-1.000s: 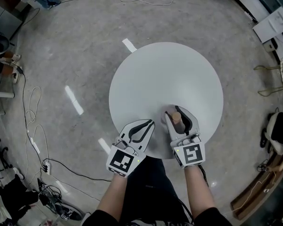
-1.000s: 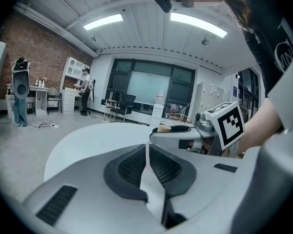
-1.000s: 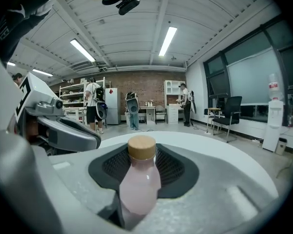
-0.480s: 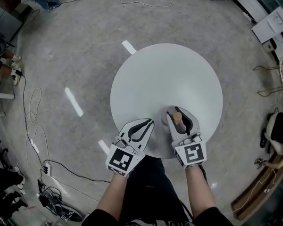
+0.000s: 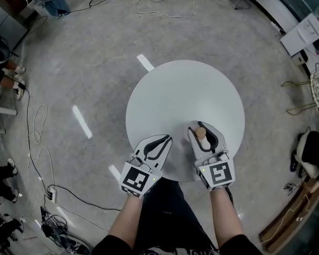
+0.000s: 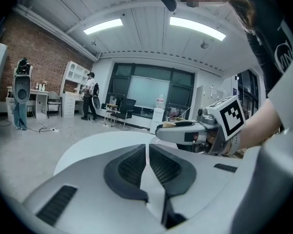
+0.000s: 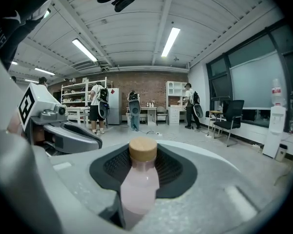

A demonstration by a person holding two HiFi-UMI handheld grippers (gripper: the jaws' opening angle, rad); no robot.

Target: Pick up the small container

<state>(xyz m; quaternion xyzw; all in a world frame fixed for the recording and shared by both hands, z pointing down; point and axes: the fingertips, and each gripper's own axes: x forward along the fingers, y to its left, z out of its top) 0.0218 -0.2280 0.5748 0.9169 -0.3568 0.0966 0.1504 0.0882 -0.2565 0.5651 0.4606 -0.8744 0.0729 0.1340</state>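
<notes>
Over the near edge of the round white counter [image 5: 181, 89], both bare forearms reached forward side by side, each hand carrying its claw pointed away from the person. The left claw [image 5: 169, 137] lay just over the counter's rim with its dark pads pressed together and nothing between them. The right claw [image 5: 200, 126] sat a little farther in over the counter; its jaws had just been closing, and they pinched the small container [image 5: 201, 133], a pale pink bottle with a tan wooden cap, standing upright between the pads. The cap rose above the jaws near their tips. From the head view only the cap showed, the body being hidden by the jaws. In the right gripper view the bottle's base was cut off behind the claw's body, so whether it touched the counter could not be told.
</notes>
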